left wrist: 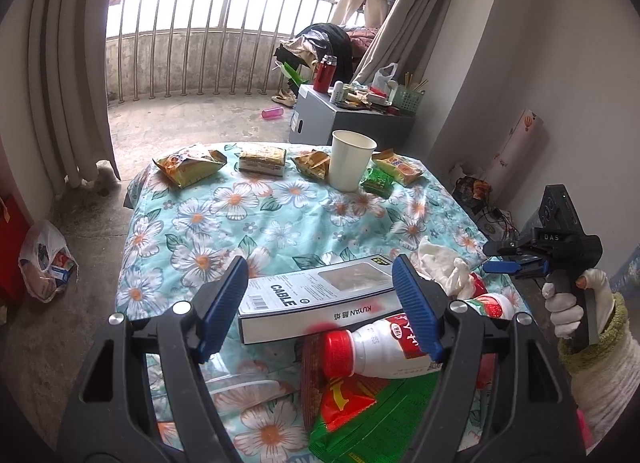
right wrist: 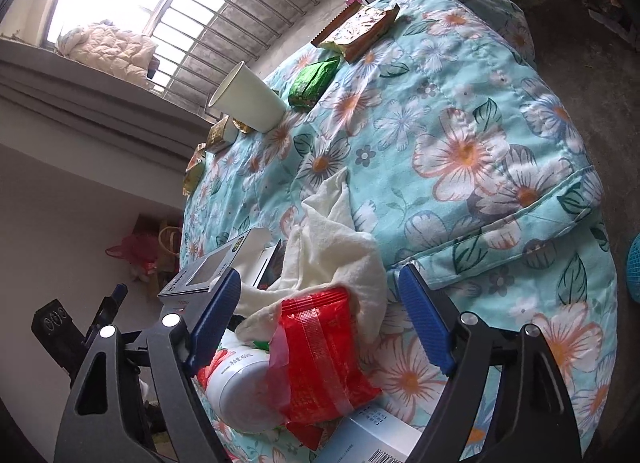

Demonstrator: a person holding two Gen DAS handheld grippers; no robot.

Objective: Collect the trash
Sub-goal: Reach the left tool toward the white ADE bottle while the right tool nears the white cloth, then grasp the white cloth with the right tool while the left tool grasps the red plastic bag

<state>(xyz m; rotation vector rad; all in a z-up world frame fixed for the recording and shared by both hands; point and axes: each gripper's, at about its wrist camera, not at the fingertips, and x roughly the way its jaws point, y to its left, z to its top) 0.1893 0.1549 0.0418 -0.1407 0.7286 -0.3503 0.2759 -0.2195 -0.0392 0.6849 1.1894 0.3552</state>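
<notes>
On the floral bed cover (left wrist: pixel 280 215) nothing is collected yet: snack packets (left wrist: pixel 188 167), paper cup (left wrist: pixel 350 161), cable box (left wrist: pixel 320 299), white cloth (right wrist: pixel 336 239) and red wrapper (right wrist: pixel 320 351) all lie scattered. Left gripper (left wrist: pixel 320 303) hangs apart over the box, empty. Right gripper (right wrist: pixel 320 319) gapes above the wrapper, gripping nothing. Yogurt bottle (left wrist: pixel 384 347) lies on its side, red cap pointing left, long axis across the left view.
</notes>
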